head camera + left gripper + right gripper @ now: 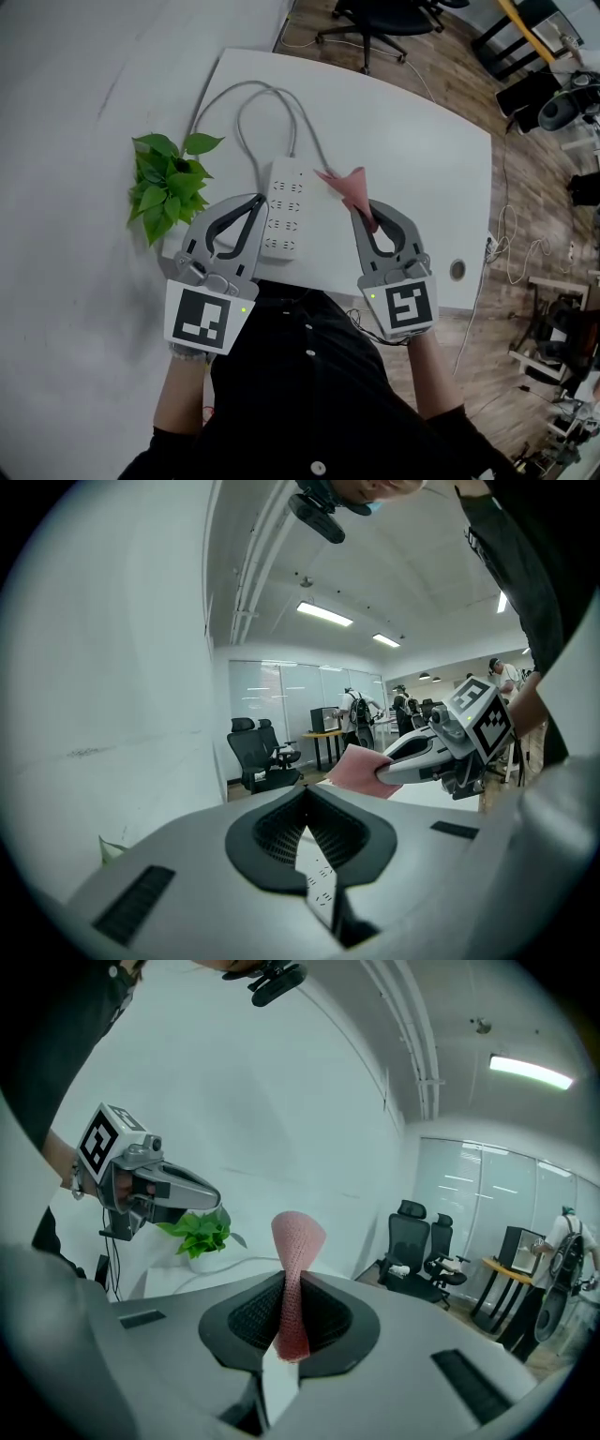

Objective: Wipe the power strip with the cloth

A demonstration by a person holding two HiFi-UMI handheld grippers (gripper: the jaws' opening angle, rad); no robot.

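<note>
A white power strip (286, 208) lies lengthwise on the white table (412, 159), and its grey cable (246, 105) loops toward the far edge. My right gripper (360, 210) is shut on a pink cloth (344, 185), which hangs just above the strip's right side. In the right gripper view the cloth (297, 1241) sticks up from between the jaws of that gripper (286, 1281). My left gripper (258, 200) is shut with nothing in it, its tips beside the strip's left edge. A sliver of the strip (319, 878) shows below the jaws of the left gripper (306, 794).
A potted green plant (169, 186) stands at the table's left edge, close to my left gripper. A cable hole (457, 270) sits near the table's front right corner. A black office chair (384, 21) and cluttered floor lie beyond the table. A white wall runs along the left.
</note>
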